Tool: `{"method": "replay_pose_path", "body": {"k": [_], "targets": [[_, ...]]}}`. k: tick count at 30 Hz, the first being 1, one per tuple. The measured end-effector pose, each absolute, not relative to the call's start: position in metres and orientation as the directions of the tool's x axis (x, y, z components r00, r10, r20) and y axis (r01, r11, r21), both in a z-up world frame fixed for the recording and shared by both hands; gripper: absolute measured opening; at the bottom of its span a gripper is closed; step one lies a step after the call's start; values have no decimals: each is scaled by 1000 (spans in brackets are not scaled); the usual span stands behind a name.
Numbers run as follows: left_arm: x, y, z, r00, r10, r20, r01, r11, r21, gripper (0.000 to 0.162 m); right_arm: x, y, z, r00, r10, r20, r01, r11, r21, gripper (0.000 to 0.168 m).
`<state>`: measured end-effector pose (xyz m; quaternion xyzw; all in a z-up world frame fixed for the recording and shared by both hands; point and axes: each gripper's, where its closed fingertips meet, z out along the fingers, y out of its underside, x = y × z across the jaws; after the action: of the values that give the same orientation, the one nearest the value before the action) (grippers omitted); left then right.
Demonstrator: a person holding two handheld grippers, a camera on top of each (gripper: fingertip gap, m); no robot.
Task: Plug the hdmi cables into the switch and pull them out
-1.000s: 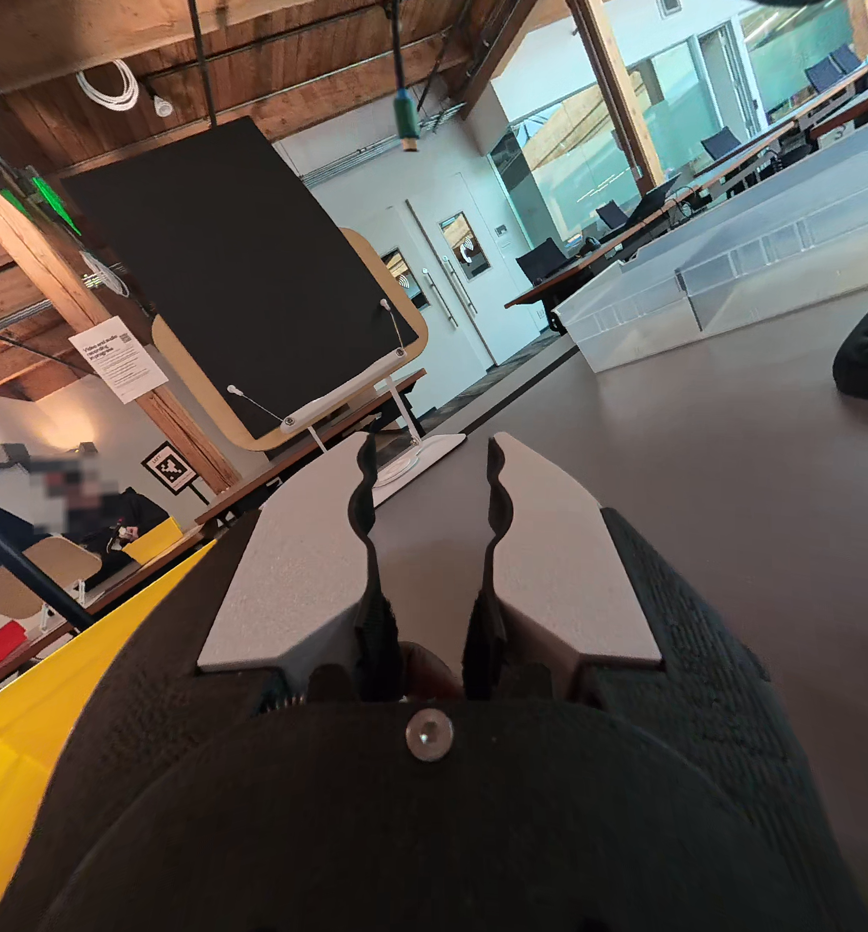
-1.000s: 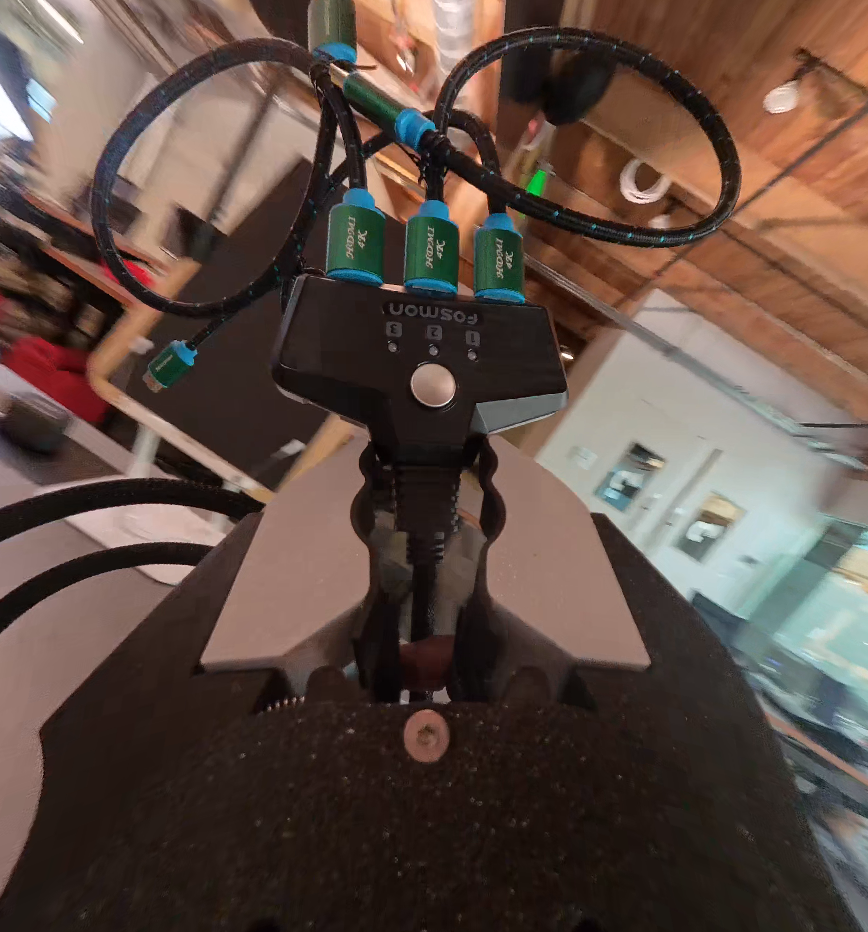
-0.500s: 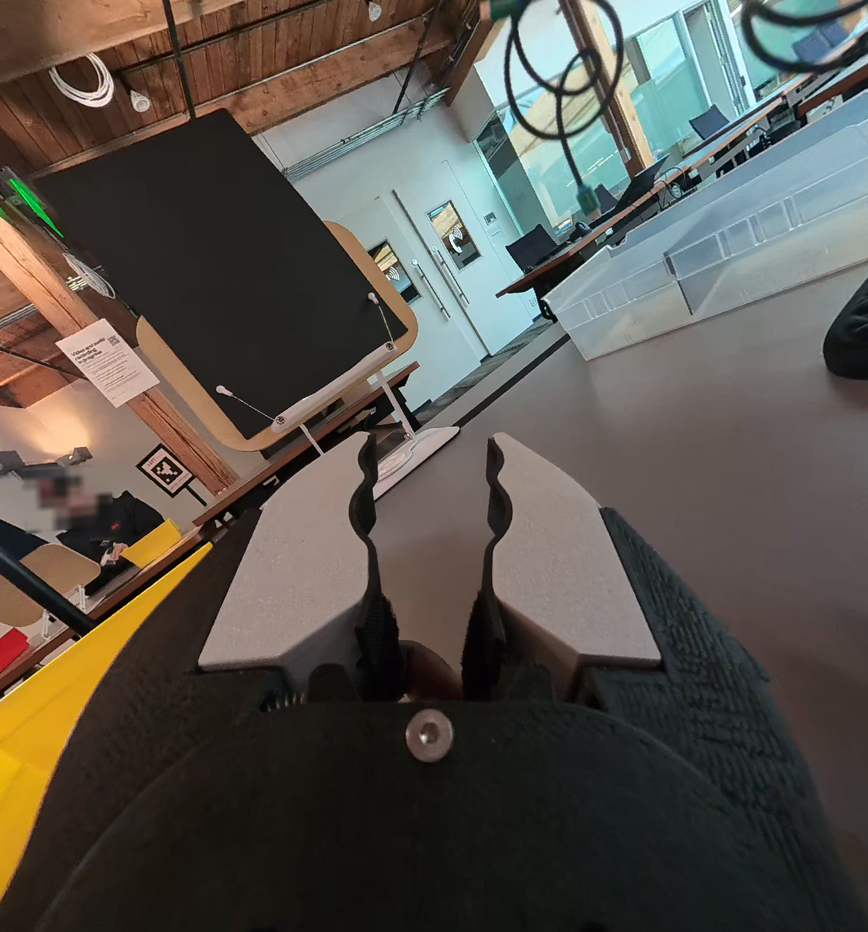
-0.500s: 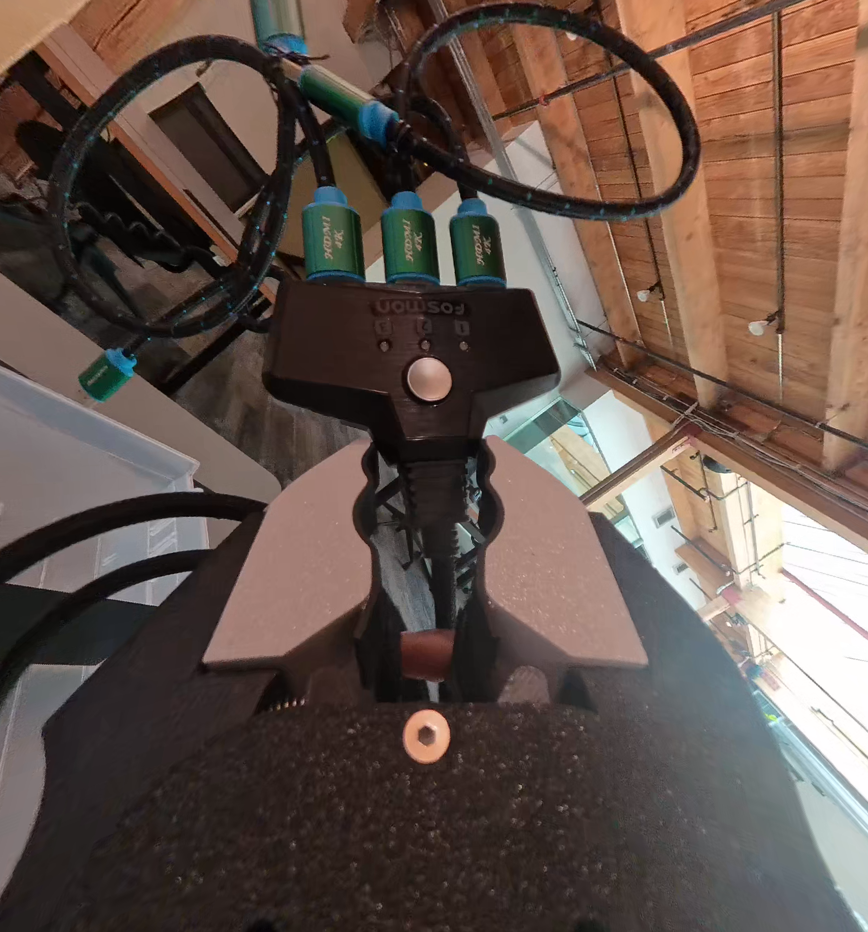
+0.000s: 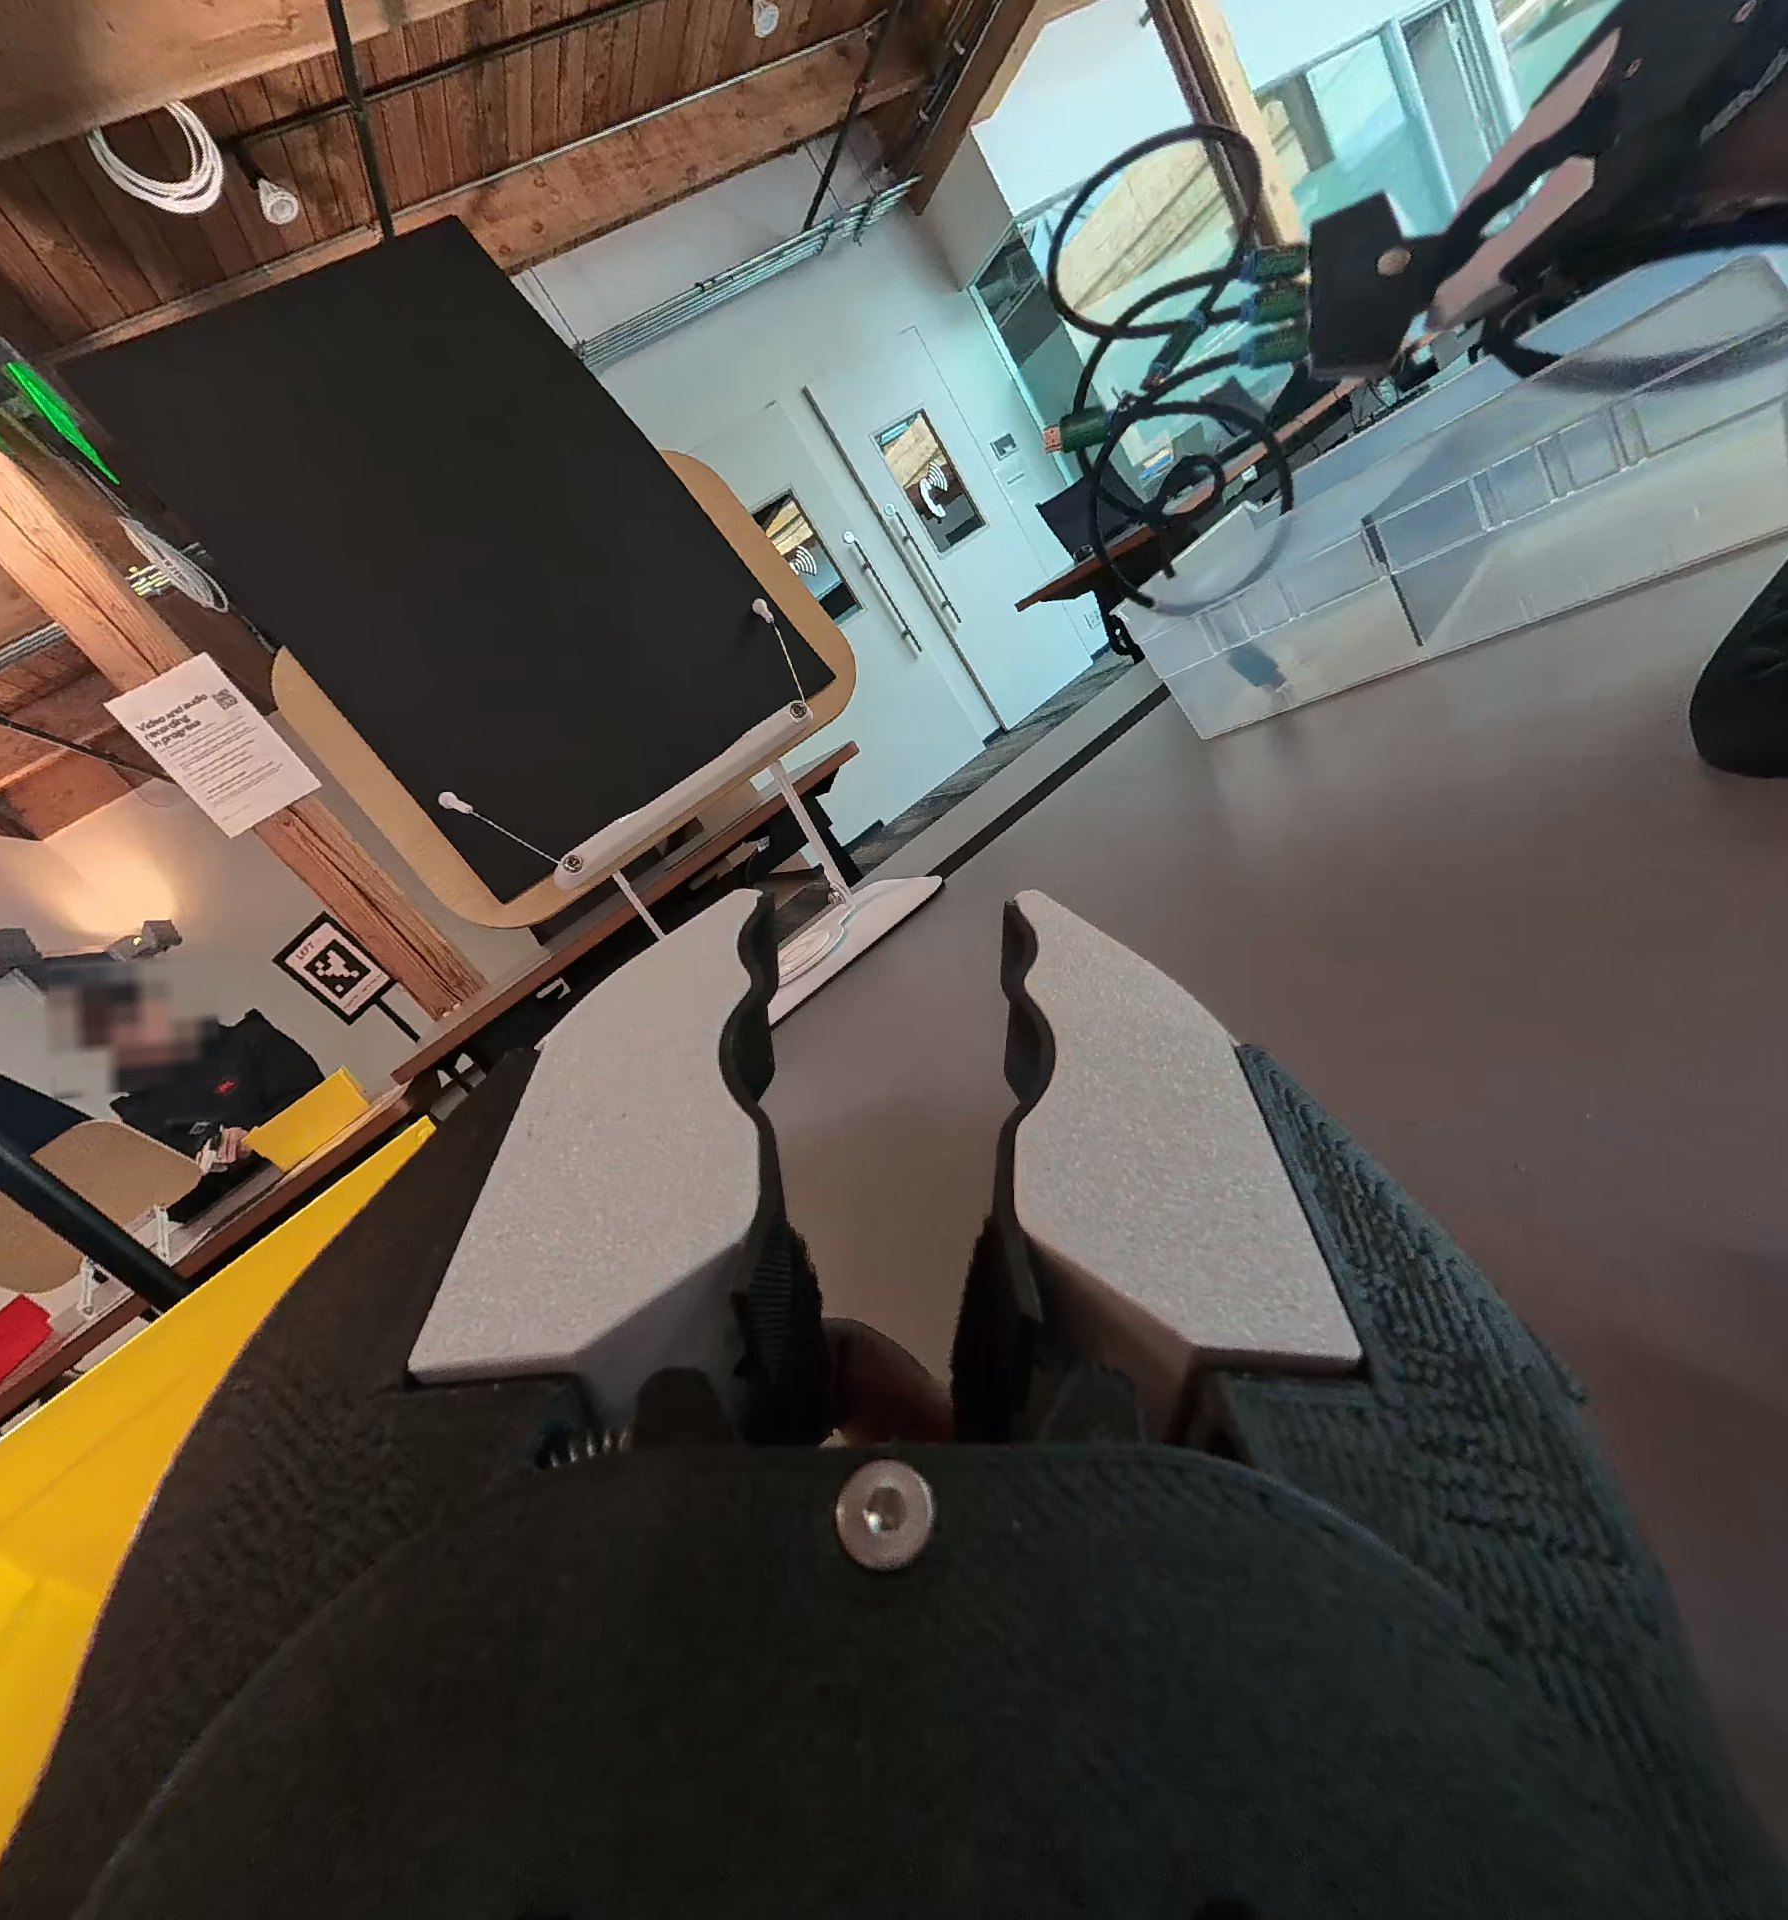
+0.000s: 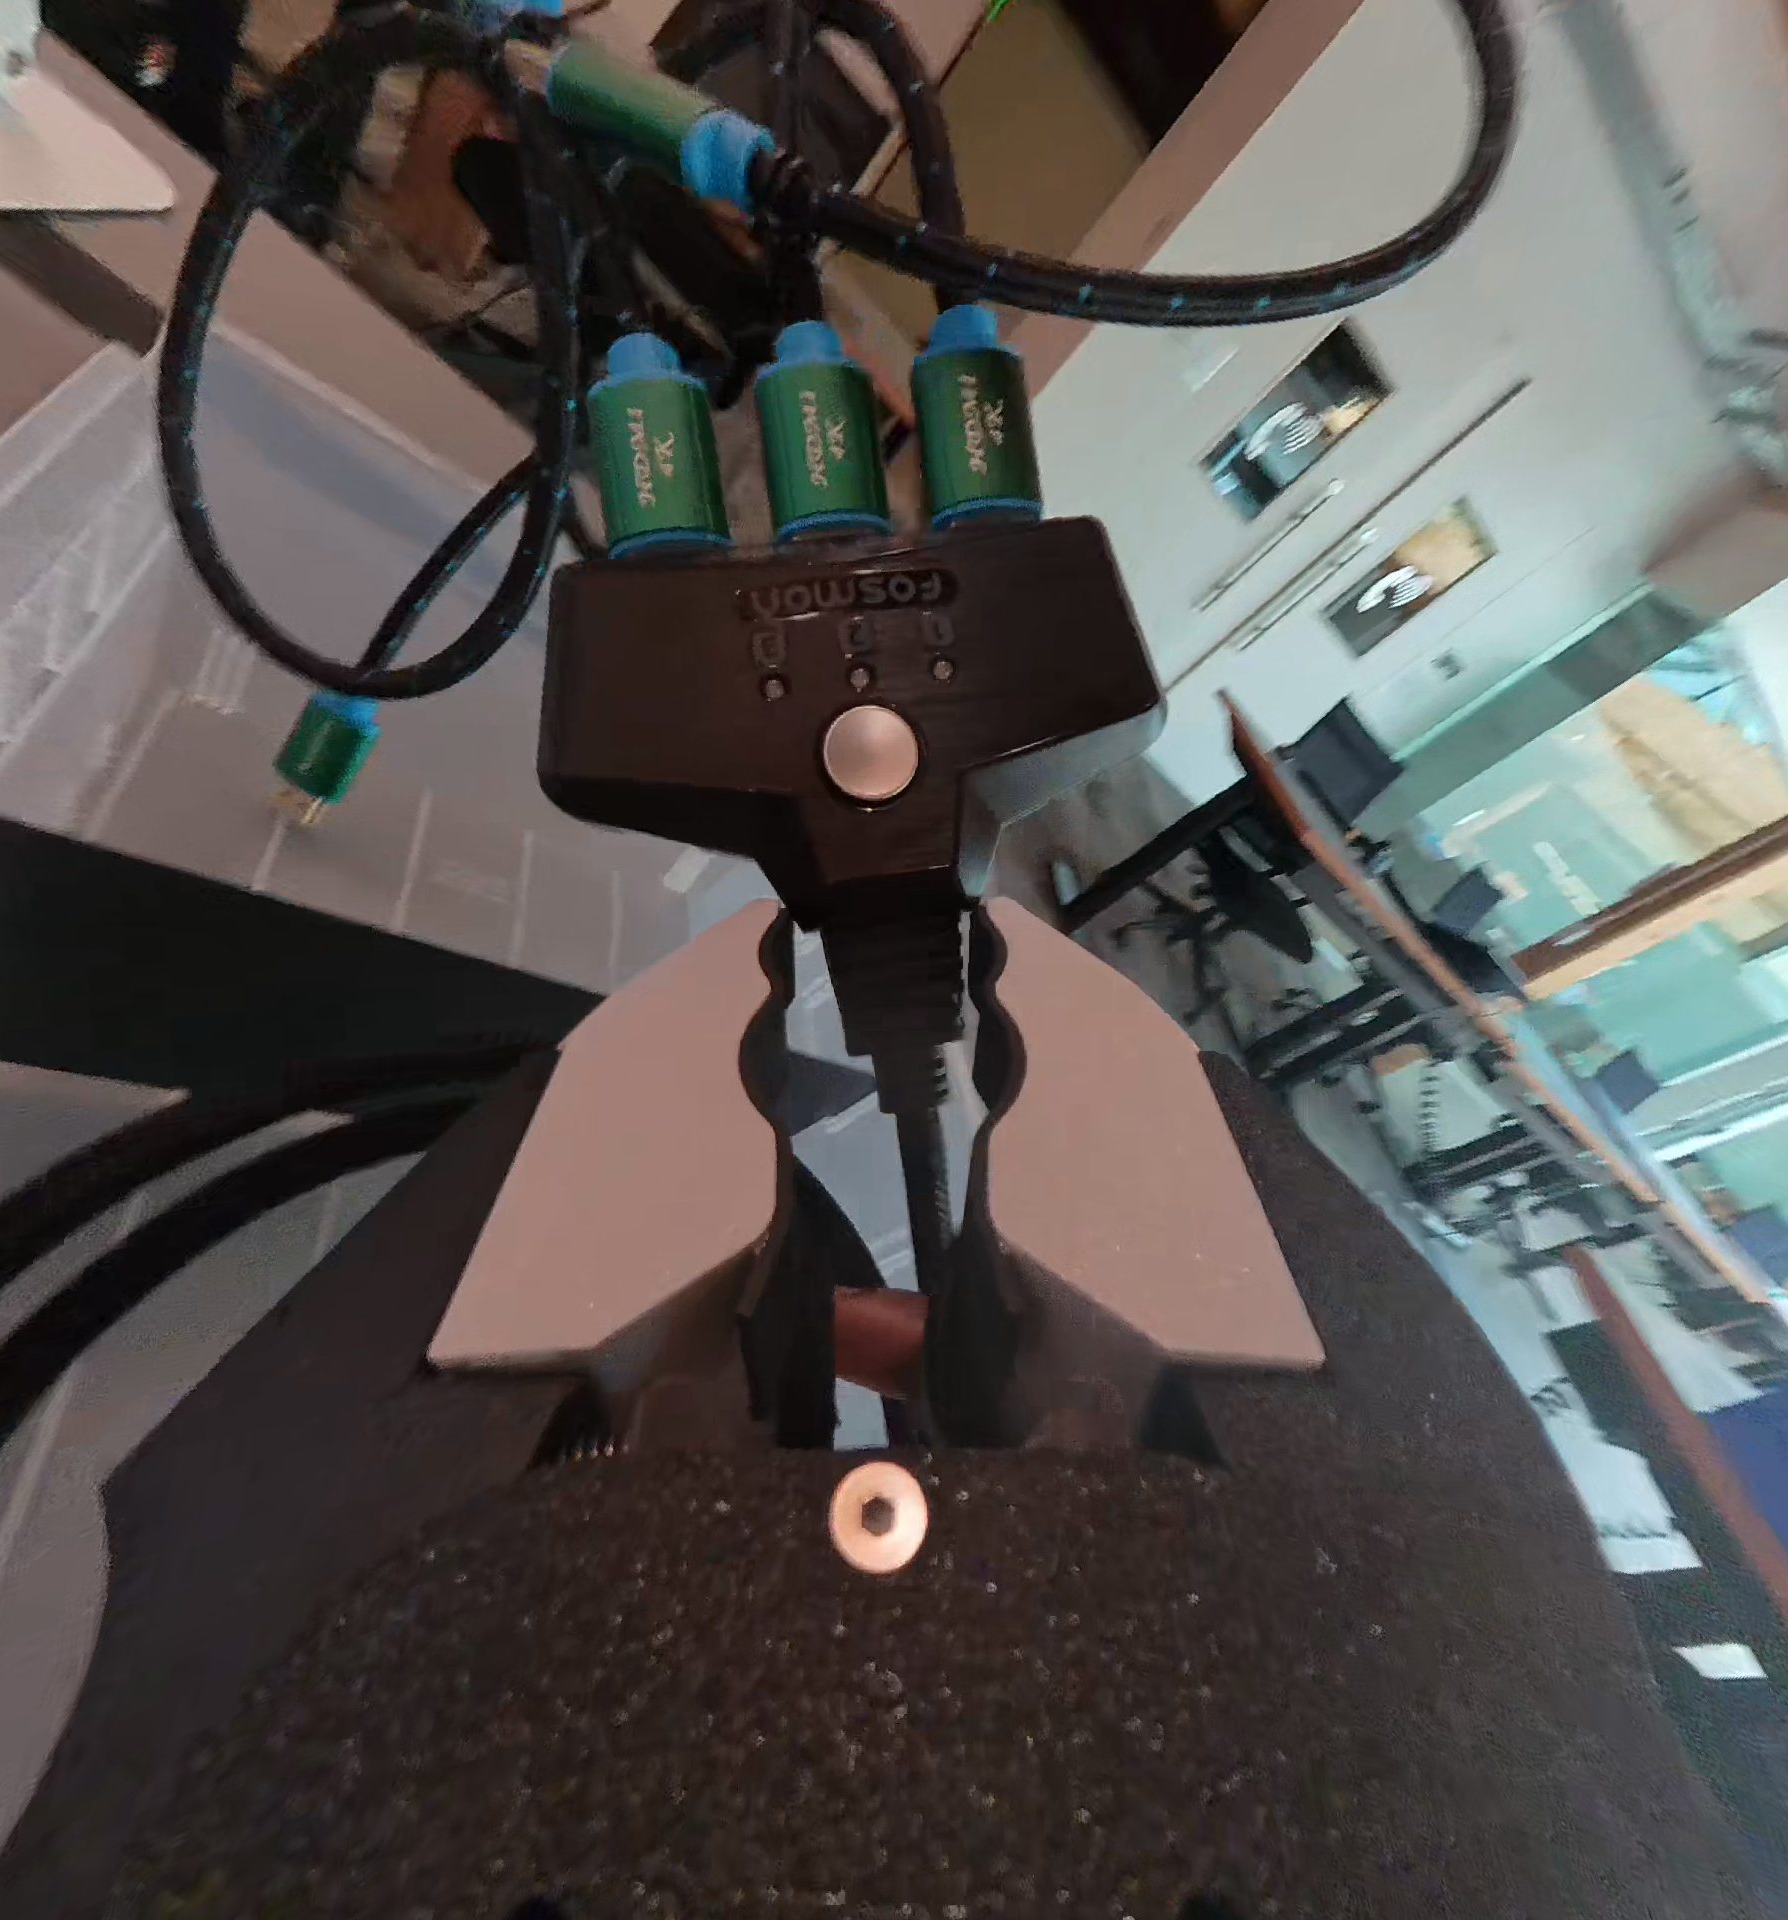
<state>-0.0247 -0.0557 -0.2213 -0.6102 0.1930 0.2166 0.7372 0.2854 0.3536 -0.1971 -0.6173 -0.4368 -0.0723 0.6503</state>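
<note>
**Switch held aloft with three plugs seated**

Between the grey fingers of the right claw [image 6: 877,935] sits the ribbed black neck of the black T-shaped HDMI switch [image 6: 848,686], clamped there with its round silver button facing the camera. Three green metal HDMI plugs with blue collars [image 6: 812,447] stand side by side in the switch's far edge, all pushed in. Their black braided cables [image 6: 1129,275] loop above and to the left of the switch, and a loose green plug [image 6: 324,748] dangles at the left, connected to nothing. Another free green plug lies across the top of the loops.

Seen from the left wrist view, the switch [image 5: 1352,286] hangs in the air at upper right, above a clear plastic bin [image 5: 1492,520] on the brown tabletop [image 5: 1337,987], with the cable loops hanging below it toward the bin.

Low over the tabletop, the left claw [image 5: 879,925] has its fingers spread apart with nothing between them. A yellow panel [image 5: 90,1455] shows at its left edge.
</note>
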Motion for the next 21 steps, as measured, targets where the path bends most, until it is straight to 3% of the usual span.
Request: {"method": "replay_pose_path", "body": {"k": [7,15,21], "targets": [[-23,-55,-222,827,81,-557,-562,158,-812,42,294,370,-283,467,634,617,818,-44,-574,30],[-23,-55,-223,823,77,-562,-567,153,-809,42,310,352,-292,407,805,432,872,-202,-446,47],[-22,-55,-223,822,76,-564,-568,153,-808,42,302,329,-230,544,743,390,717,-169,-677,51]]}}
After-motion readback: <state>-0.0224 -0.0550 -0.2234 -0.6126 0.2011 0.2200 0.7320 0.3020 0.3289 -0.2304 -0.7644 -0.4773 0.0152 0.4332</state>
